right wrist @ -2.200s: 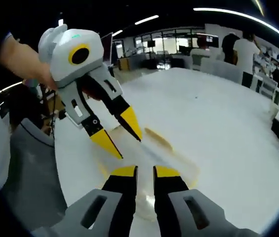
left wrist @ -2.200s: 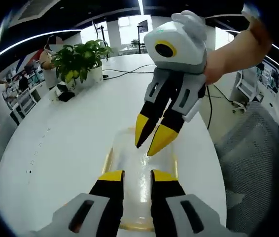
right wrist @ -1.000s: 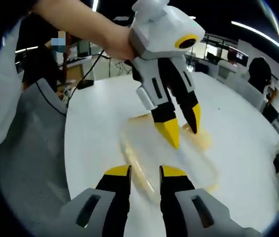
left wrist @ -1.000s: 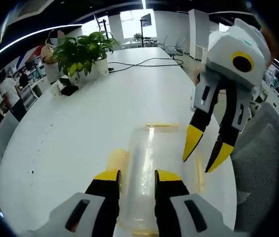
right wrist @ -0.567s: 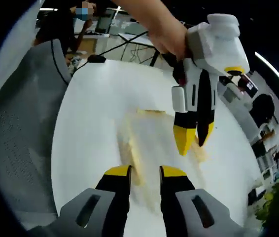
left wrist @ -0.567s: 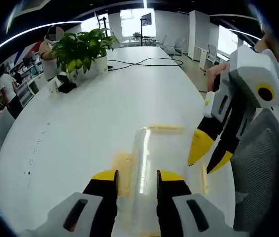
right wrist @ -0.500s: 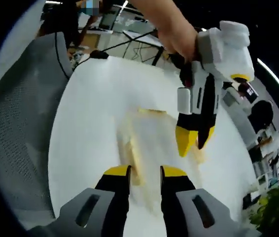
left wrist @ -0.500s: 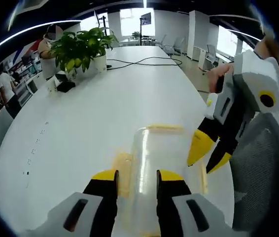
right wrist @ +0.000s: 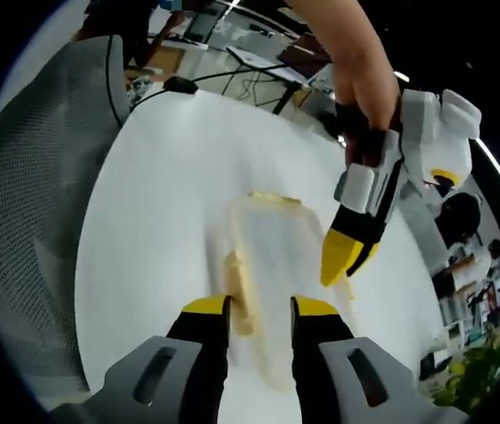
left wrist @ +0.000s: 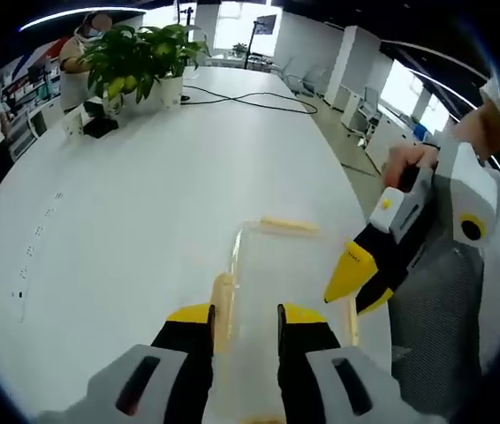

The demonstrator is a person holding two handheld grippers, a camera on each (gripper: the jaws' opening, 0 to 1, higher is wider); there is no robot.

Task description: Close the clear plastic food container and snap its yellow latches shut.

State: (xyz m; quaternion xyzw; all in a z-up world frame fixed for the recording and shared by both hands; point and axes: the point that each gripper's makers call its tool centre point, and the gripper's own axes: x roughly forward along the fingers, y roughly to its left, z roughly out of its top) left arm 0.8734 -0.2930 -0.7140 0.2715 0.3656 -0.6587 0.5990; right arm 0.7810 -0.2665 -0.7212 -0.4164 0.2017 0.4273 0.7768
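The clear plastic food container [left wrist: 276, 274] lies flat on the white desk [left wrist: 126, 194], its lid apparently already down, with yellow latches showing along its edges: one at the far end [left wrist: 288, 226] and one on the long side [left wrist: 223, 300] in the left gripper view. The step in hand looks to be pressing a side latch home. To do it well, I would bring one jaw tip squarely onto the latch flap and push down and inward against the wall, while the other gripper steadies the lid from the opposite side so the box cannot slide on the smooth desk.

In the left gripper view the left gripper [left wrist: 244, 315] hangs with its jaws a narrow gap apart, gripping nothing, the container running from between them toward 12 o'clock. The right gripper [left wrist: 359, 281] comes in at 3 o'clock, its yellow tips nearly together, just at the container's right edge; whether they touch a latch I cannot tell. In the right gripper view the container [right wrist: 272, 243] likewise lies ahead of slightly parted jaws.
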